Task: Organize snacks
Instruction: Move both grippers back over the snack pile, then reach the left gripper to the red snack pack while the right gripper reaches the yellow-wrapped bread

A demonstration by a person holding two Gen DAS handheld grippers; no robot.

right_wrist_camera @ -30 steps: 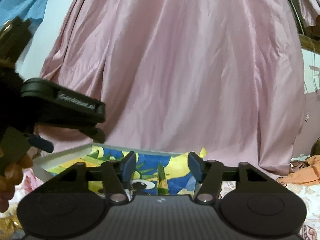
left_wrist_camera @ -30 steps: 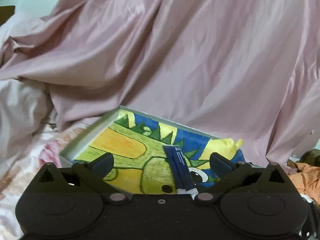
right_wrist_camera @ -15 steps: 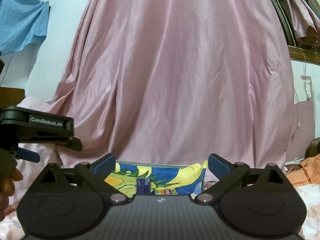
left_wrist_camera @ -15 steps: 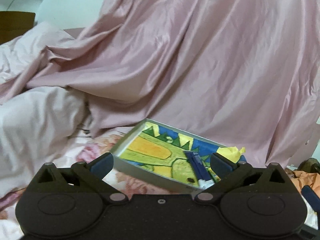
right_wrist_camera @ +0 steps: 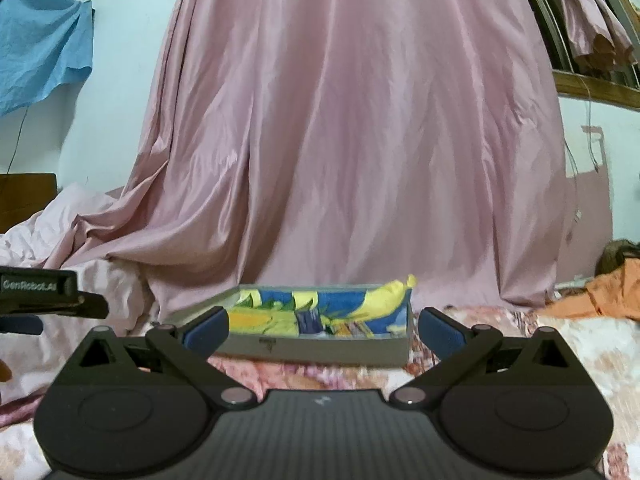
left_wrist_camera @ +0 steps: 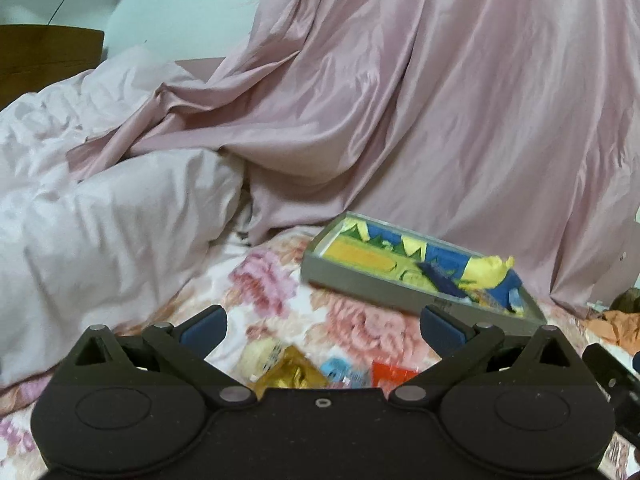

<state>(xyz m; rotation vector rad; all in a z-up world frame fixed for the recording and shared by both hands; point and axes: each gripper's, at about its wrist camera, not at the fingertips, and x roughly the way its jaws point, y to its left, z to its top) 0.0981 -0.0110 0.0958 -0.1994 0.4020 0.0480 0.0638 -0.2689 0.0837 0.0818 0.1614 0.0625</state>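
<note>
A: Surroundings first. Pink curtain (left_wrist_camera: pixel 440 100) drapes down behind everything, pale crumpled bedding (left_wrist_camera: pixel 100 216) at the left, floral bedspread (left_wrist_camera: pixel 340 320) underneath. Orange cloth (right_wrist_camera: pixel 600 292) off to the right, blue cloth (right_wrist_camera: pixel 40 44) hanging on the wall.

B: The tray?

A: Grey tray (left_wrist_camera: pixel 360 284) with the cartoon-print lining sits on the bedspread, right of centre in the left view, its far edge against the curtain. A dark blue snack stick (left_wrist_camera: pixel 440 280) lies inside, beside a yellow wrapper (left_wrist_camera: pixel 492 268).

B: Loose snacks?

A: Several on the bedspread, just ahead of the left gripper (left_wrist_camera: pixel 323 322): gold packet (left_wrist_camera: pixel 292 372), light blue packet (left_wrist_camera: pixel 340 372), red packet (left_wrist_camera: pixel 394 372). All blurred, labels unreadable.

B: Gripper states?

A: Left gripper's jaws spread wide, nothing between them. Right gripper (right_wrist_camera: pixel 323 322) likewise wide, empty, facing the tray's near wall. Nothing blocks either from the tray.

B: Change since a second ago?

A: Both have pulled back. The left was right over the tray, with the blue stick between its fingers; now the tray is well ahead. The right jaws were narrower then. The loose packets are newly in view.
</note>
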